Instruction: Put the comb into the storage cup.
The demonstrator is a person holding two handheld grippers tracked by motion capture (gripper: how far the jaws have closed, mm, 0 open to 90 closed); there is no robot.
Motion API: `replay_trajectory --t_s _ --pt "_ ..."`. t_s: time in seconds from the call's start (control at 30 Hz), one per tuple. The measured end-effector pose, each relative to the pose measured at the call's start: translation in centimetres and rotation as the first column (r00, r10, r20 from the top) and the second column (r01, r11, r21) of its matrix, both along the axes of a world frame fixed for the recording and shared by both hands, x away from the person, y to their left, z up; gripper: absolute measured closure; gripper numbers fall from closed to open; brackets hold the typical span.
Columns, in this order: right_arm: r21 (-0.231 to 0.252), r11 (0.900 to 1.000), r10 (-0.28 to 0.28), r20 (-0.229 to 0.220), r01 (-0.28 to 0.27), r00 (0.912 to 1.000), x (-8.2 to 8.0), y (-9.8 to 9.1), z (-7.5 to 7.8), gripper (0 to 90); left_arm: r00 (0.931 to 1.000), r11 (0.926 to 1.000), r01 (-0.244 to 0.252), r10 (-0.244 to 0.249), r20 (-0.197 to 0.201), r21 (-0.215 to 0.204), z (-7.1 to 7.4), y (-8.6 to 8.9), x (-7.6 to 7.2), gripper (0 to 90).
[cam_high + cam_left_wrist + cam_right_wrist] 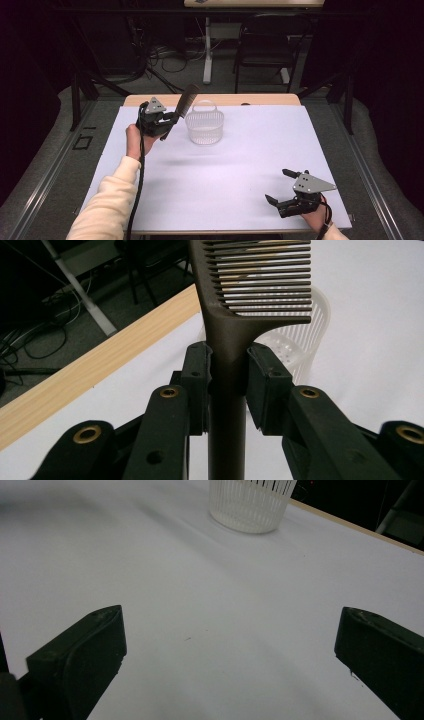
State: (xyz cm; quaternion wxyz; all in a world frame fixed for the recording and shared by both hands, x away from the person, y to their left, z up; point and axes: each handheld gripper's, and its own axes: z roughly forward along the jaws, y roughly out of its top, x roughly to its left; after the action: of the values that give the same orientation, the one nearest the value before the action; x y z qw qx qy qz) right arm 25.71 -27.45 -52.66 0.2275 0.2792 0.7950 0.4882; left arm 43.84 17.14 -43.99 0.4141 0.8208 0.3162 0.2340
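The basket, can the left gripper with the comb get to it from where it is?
Probably yes. The left gripper holds the comb up in the air right beside the white basket, whose top is open. Nothing stands between them on the table.

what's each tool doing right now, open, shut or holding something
Left tool: shut on the handle of the brown comb, held up beside the white basket.
Right tool: open, nothing between its jaws, low over the white table.
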Motion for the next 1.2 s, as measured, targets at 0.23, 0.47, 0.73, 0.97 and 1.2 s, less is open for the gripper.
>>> replay_trajectory --t_s 0.23,0.47,0.73,0.97,1.2 --pt "0.0 1.0 0.0 0.0 0.0 1.0 0.0 0.0 0.0 0.0 0.9999 0.9999 -0.007 0.007 0.009 -0.013 0.2 -0.2 0.3 71.8" --pt "-0.002 1.0 0.0 0.0 0.0 1.0 0.0 0.0 0.0 0.0 0.9998 0.9997 -0.007 0.008 0.021 -0.023 0.5 -0.5 0.5 71.8" --pt "-0.001 1.0 0.001 0.0 -0.001 1.0 0.0 0.0 0.0 0.0 0.9996 0.9994 -0.009 0.01 0.027 -0.033 0.8 -1.0 0.9 71.8" --pt "-0.001 1.0 0.002 -0.001 -0.002 1.0 0.0 0.0 0.0 0.0 0.9993 0.9992 -0.008 0.01 0.035 -0.039 1.1 -1.3 1.2 71.8" --pt "-0.001 1.0 0.002 -0.002 -0.002 1.0 0.0 0.0 0.0 0.0 0.9992 0.9989 -0.013 0.015 0.038 -0.044 1.3 -1.7 1.6 71.8"
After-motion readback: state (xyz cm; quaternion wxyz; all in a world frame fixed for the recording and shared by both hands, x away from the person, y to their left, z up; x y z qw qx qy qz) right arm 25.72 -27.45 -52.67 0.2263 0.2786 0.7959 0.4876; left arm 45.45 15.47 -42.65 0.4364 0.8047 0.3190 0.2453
